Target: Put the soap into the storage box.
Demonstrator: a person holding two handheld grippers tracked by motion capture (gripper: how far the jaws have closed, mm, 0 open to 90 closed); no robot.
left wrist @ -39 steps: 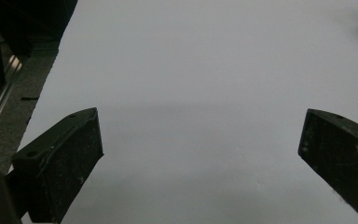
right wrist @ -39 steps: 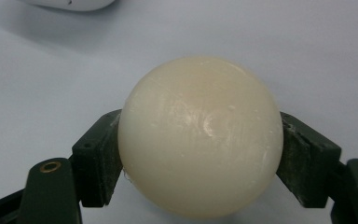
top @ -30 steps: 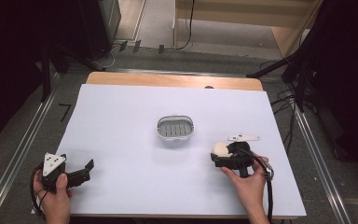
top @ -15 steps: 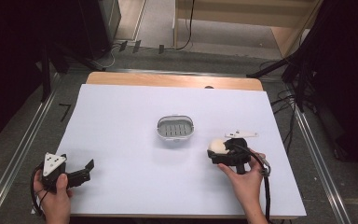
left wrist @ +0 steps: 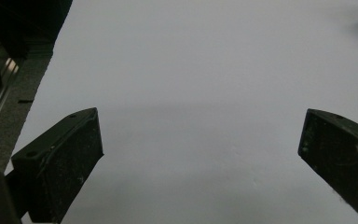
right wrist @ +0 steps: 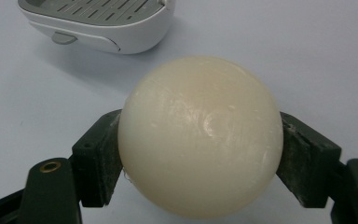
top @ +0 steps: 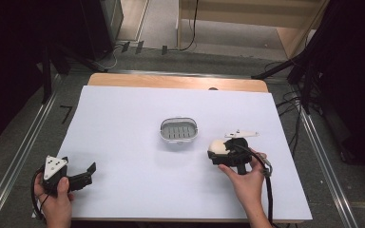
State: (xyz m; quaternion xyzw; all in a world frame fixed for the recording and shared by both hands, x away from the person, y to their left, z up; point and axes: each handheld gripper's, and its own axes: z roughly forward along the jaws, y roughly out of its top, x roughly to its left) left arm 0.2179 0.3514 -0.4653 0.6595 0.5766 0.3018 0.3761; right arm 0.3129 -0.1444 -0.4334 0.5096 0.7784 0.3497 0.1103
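While our right gripper (top: 217,151) squeezes the round soap (right wrist: 199,135) just above the tabletop (top: 123,137) — left gripper (top: 88,173) wide open, holding nothing — we think it goes next into the soap dish (top: 179,130).

A: How is the right gripper (top: 217,153) set?
B: Jaws clamped on something, pointing left across the table.
A: And the left gripper (top: 89,172)?
B: Jaws spread wide, resting low near the person

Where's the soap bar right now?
The soap bar is clamped in the right claw, on the right of the high view, just right of and nearer the person than the soap dish.
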